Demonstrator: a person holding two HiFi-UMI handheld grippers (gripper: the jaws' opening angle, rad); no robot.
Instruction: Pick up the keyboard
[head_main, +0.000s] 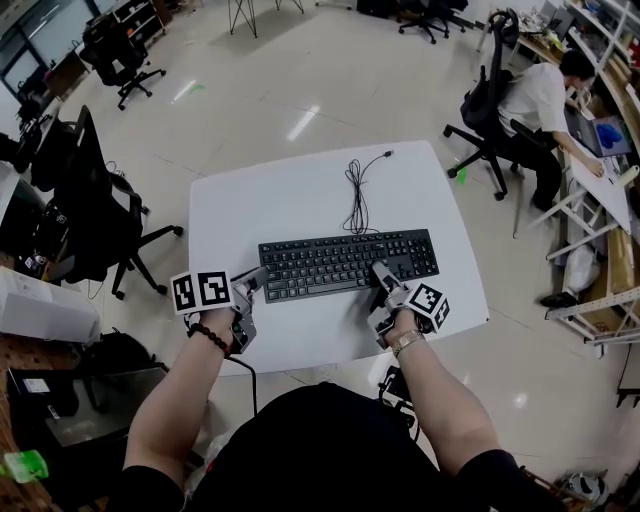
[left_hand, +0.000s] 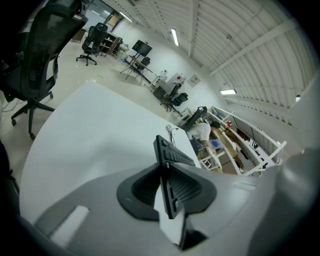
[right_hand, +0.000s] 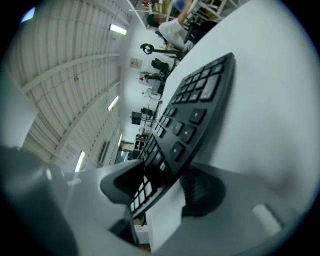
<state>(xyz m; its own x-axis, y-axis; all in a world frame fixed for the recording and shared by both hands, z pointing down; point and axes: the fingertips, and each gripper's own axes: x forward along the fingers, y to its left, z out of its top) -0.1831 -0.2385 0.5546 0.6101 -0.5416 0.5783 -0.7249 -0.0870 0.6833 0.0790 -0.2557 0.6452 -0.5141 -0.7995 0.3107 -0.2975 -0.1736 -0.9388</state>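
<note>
Left fingers (left_hand: 142, 192) clamped on keyboard (head_main: 348, 264) edge; right fingers (right_hand: 205, 192) open astride it

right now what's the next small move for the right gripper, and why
Probably close the right gripper on the near edge of the keyboard. Its jaws stand wide apart around the keyboard, one above it and one beneath, apparently not clamping, while the left gripper pinches the left end. The keyboard lies on the white table, so both ends likely need a grip before lifting.
</note>
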